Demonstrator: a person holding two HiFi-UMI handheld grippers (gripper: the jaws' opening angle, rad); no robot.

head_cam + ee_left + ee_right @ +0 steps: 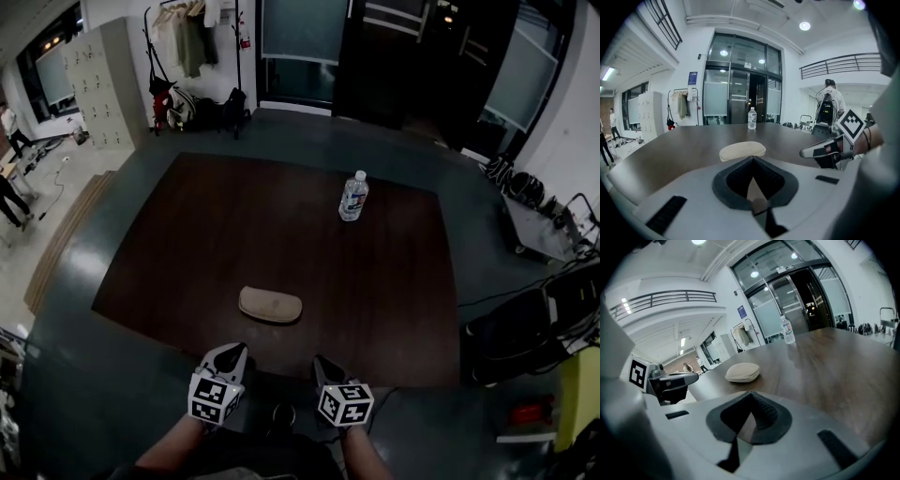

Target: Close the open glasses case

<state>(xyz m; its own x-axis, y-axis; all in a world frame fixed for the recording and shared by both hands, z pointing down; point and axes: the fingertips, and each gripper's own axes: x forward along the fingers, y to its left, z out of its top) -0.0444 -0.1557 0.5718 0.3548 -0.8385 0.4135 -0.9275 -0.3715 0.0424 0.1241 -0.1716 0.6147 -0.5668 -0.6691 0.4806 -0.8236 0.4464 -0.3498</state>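
Note:
A beige oval glasses case (270, 305) lies with its lid down on the dark wooden table (234, 225), near the front edge. It also shows in the left gripper view as the case (742, 151) and in the right gripper view as the case (742, 372), just ahead of the jaws. My left gripper (230, 354) hovers at the table's front edge, a little short of the case and to its left, shut and empty. My right gripper (323, 361) hangs beside it, short of the case's right end, also shut with nothing held.
A clear water bottle (353, 196) stands upright farther back on the table, right of centre. A coat rack (187, 37) and bags sit beyond the far left corner. Cables and equipment (544, 309) crowd the floor to the right.

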